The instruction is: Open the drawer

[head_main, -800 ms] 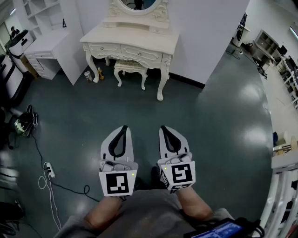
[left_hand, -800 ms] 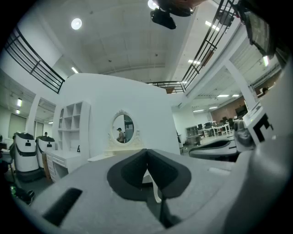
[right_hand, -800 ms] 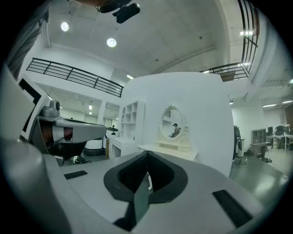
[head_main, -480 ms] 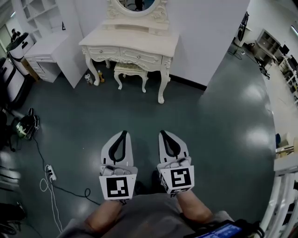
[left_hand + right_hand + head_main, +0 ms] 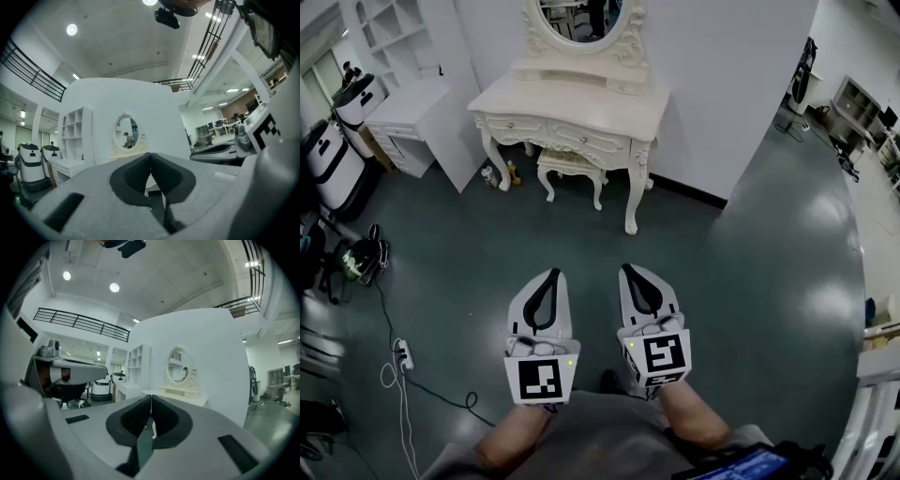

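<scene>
My left claw (image 5: 550, 273) and my right claw (image 5: 628, 268) are both closed, each with the jaws pressed together and nothing between them. They lie side by side in the lower middle of the frame, above the dark green floor (image 5: 750, 253), and point toward the top of the frame. The cream vanity surface (image 5: 581, 94) stands at the upper middle against the white wall, well apart from both claws. In its front are the left-hand drawer (image 5: 517, 125) and the right-hand drawer (image 5: 589, 140), both shut. A small stool (image 5: 569, 161) stands under it
</scene>
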{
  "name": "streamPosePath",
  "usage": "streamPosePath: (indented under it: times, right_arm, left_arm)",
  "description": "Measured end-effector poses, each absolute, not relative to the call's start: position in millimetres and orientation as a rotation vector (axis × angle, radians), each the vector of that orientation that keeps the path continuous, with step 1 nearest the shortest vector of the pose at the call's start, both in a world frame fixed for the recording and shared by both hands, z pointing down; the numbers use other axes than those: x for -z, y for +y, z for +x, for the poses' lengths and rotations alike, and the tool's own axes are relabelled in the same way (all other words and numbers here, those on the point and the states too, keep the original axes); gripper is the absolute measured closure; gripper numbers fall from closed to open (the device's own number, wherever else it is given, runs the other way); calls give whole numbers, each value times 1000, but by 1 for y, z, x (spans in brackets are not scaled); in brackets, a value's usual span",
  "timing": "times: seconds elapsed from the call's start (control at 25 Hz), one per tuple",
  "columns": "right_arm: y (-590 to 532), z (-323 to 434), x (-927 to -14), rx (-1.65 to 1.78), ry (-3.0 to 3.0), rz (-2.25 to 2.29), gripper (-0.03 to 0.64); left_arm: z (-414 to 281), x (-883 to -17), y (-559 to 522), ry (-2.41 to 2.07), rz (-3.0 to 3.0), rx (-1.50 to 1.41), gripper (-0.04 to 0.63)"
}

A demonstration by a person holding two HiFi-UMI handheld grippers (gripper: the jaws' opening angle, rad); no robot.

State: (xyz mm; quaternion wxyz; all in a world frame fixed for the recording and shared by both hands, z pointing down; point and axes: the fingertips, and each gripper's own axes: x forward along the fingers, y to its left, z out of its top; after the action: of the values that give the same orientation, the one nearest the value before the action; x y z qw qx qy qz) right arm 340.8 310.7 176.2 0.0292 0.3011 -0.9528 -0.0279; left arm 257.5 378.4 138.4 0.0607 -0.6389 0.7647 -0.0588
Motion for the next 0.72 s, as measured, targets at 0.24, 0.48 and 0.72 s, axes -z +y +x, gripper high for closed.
streamPosePath:
  times: [0.24,0.48,0.72]
  right_arm:
    - [278,334,-155,134,-2980,894,603]
    - [266,313,-168,106,-2978,844,603]
    - [240,291,-206,6,-2906,839,603]
  left_arm:
    - [254,-121,358,2339,-1847,170,580]
    - [229,-135,346,2404,-1823,187,580]
    - [201,-169,314,2460,-1902,217,580]
